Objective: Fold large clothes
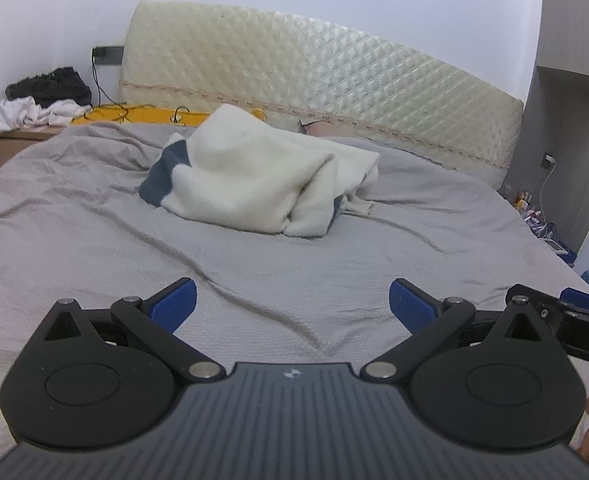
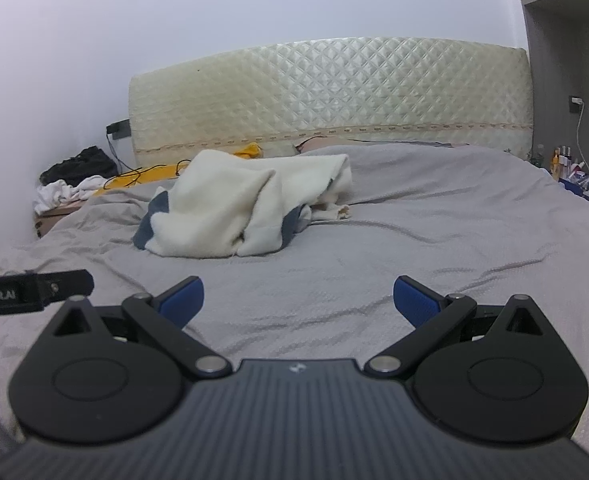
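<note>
Both grippers hung low over the grey bedsheet [image 1: 94,216], side by side and empty. The left gripper [image 1: 292,304] had its blue pads [image 1: 174,304] spread wide apart; the right gripper [image 2: 298,304] stood just as wide. Ahead of both, well beyond the fingertips, a crumpled cream fleece garment with dark blue patches [image 1: 254,176] [image 2: 230,208] lay heaped before the quilted headboard [image 2: 334,96].

My left gripper [image 1: 292,304] and right gripper [image 2: 298,300] match: black linkage arms with silver pivot pins, round black discs, ribbed dark-grey bodies bearing a small white logo, and blue textured fingertip pads [image 1: 174,304].
</note>
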A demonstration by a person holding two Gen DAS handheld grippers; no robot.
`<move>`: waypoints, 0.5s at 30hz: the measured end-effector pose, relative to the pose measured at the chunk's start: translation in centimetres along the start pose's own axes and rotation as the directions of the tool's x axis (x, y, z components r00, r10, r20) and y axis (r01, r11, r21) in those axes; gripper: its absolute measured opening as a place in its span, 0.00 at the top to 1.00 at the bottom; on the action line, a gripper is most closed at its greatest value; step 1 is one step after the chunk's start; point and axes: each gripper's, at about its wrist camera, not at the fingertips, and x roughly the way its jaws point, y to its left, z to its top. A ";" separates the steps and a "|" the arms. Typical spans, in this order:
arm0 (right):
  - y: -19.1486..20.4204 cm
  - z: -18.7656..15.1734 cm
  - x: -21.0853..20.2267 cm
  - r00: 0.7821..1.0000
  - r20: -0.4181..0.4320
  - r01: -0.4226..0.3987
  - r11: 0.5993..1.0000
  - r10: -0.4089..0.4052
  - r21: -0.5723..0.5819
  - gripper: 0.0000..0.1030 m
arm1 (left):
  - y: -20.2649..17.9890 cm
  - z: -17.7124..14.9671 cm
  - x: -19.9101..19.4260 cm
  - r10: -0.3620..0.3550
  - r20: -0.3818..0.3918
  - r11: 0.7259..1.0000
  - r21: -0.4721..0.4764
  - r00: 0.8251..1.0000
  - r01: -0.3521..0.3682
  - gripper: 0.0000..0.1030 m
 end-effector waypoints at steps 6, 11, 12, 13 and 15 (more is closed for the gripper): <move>0.1 0.8 2.4 1.000 -0.001 0.011 1.000 -0.011 0.006 0.00 | 0.0 1.7 3.3 0.010 -0.015 1.000 0.009 1.000 -0.010 0.00; -0.3 1.4 4.3 1.000 0.003 0.008 1.000 -0.008 0.019 0.00 | 0.2 3.5 6.1 0.008 -0.014 0.999 0.031 1.000 -0.008 0.00; -0.4 1.5 4.9 1.000 0.003 0.001 1.000 -0.001 0.026 0.00 | 0.4 3.8 6.9 0.008 -0.021 1.000 0.027 1.000 -0.008 0.00; -0.4 1.6 5.4 1.000 0.002 -0.004 1.000 0.004 0.030 0.00 | 0.6 4.1 7.7 0.009 -0.028 1.000 0.024 1.000 -0.009 0.00; -0.4 1.7 6.5 1.000 -0.003 -0.016 0.999 0.017 0.036 0.00 | 0.9 4.5 9.5 0.013 -0.033 1.000 0.026 0.999 -0.012 0.00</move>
